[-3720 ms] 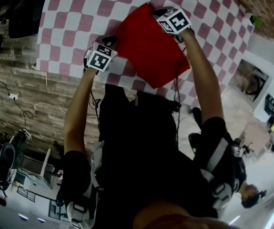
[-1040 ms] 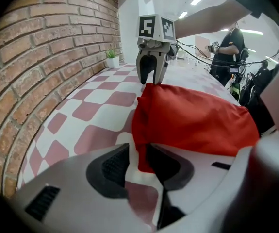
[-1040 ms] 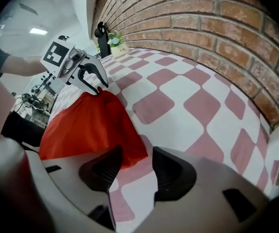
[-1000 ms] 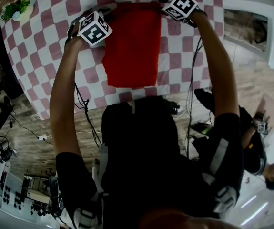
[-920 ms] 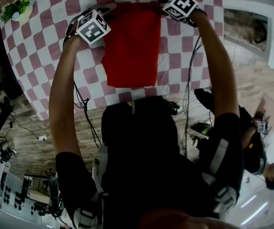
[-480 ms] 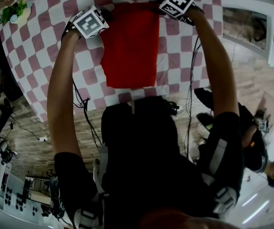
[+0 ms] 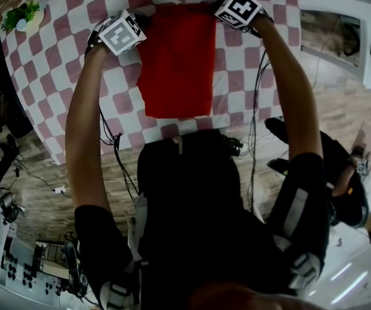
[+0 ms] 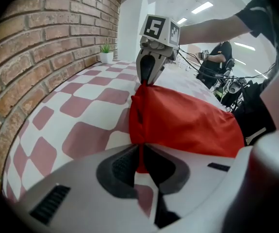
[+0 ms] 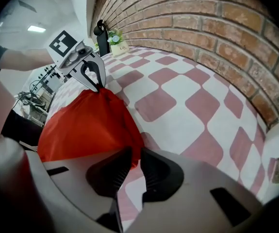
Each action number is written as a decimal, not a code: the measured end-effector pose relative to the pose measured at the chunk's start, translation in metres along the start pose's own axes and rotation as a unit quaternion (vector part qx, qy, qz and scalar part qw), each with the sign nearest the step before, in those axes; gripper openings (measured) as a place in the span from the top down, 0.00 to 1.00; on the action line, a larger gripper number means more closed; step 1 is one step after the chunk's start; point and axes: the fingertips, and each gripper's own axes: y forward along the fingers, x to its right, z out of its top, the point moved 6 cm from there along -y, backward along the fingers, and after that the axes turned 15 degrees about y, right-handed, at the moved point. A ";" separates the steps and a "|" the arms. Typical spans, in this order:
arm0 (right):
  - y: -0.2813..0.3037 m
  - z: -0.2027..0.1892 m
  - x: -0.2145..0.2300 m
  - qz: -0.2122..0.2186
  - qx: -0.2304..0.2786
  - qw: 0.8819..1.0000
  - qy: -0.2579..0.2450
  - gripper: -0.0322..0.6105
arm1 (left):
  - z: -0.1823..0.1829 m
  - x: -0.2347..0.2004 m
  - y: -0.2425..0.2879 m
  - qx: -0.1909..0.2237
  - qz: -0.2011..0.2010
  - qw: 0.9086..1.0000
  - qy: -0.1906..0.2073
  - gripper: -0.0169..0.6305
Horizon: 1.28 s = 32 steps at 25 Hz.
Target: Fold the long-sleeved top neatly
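Jaws have just been closing | left hand-held gripper (image 8: 140, 152) and right hand-held gripper (image 9: 132, 161) each pinch one corner of the red long-sleeved top (image 7: 175, 60) | best: lift level, draw both back together.

**Item:** the long-sleeved top (image 7: 175, 60), plain red fabric, folded into a narrow rectangle.

**Position:** it lies on the red-and-white checked desk (image 7: 62, 70), its long axis running away from the person and its near edge straight and flat.

**Condition:** the surface is mostly smooth, but the far edge is gathered at both corners.
- The far-left corner is nipped in the jaws of the left gripper (image 8: 140, 154).
- The far-right corner is nipped in the jaws of the right gripper (image 9: 134, 164).
- Both pairs of jaws have just been closing.

The far edge appears slightly raised off the desk, though this is uncertain.
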 end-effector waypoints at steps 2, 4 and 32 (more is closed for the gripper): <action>-0.007 0.002 -0.001 -0.017 0.014 1.000 -0.005 0.86 | 0.000 -0.001 -0.007 -0.004 0.016 1.000 -0.001 0.92; -0.015 0.004 0.000 -0.038 0.035 0.999 -0.005 0.86 | 0.002 -0.005 -0.015 -0.003 0.043 0.999 -0.001 0.92; -0.129 -0.079 -0.192 -0.253 0.254 0.933 -0.026 0.86 | 0.025 0.134 -0.118 0.050 0.292 0.940 0.167 0.92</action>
